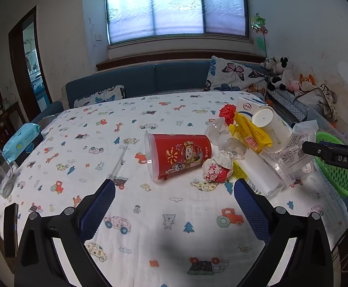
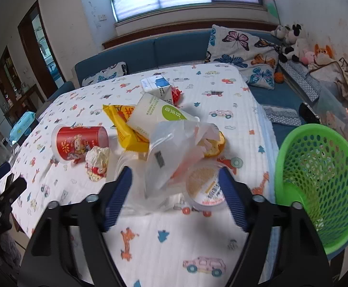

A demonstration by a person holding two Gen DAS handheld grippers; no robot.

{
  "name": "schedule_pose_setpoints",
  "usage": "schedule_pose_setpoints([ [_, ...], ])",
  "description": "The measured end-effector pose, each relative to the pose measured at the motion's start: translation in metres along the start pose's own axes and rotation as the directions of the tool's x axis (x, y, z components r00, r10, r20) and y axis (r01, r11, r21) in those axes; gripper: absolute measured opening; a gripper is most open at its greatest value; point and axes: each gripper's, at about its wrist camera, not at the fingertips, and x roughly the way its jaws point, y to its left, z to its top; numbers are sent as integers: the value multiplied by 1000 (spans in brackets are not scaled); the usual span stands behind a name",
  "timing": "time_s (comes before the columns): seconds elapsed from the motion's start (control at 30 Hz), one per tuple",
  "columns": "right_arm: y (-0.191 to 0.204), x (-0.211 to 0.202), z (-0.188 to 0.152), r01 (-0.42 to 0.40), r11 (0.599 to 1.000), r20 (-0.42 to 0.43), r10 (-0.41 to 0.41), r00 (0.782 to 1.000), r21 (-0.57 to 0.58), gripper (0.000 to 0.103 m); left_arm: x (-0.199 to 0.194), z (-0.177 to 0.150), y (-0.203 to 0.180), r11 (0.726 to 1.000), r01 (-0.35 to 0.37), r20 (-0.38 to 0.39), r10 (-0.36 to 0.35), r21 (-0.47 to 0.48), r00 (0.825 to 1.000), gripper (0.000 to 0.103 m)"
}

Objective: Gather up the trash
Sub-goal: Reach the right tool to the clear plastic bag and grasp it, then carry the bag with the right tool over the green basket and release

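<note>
Both grippers, right (image 2: 175,191) and left (image 1: 174,205), hung spread apart and empty over trash heaped near the table's right edge; clear plastic bag (image 2: 171,148) could snag neighbouring yellow wrapper (image 2: 128,129), missing green basket (image 2: 317,179).

The plastic bag (image 2: 171,153) is blurring in the right wrist view and covering part of a round lid (image 2: 203,186), the bread (image 2: 213,144) and the white cup (image 2: 158,113). The yellow wrapper (image 2: 126,129) is hiding under that cup. The milk carton (image 2: 156,87) is masking most of a red item (image 2: 176,94). The green basket (image 1: 334,167) is disappearing behind the right gripper (image 1: 336,154) in the left wrist view. Print on the wipes pack (image 1: 21,138) is too small to read.
</note>
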Motion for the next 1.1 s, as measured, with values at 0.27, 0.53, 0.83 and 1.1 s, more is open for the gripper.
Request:
schedule_pose_setpoints([
  [0.27, -6, 21, 6, -16, 1000, -26, 16, 1000, 17, 52, 6, 2, 2, 1000, 3, -12, -3, -4, 1000, 96],
  [0.53, -8, 6, 6, -62, 998, 1, 62, 998, 16, 29, 10, 5, -4, 1000, 19, -7, -19, 9, 1000, 96],
  [0.83, -11, -31, 5, -120, 992, 61, 117, 991, 35, 25, 10, 12, -18, 998, 64, -7, -64, 28, 998, 96],
  [1.1, -17, -62, 4, -176, 982, 100, 169, 980, 64, 24, 8, 11, -37, 992, 116, -12, -115, 56, 993, 96],
])
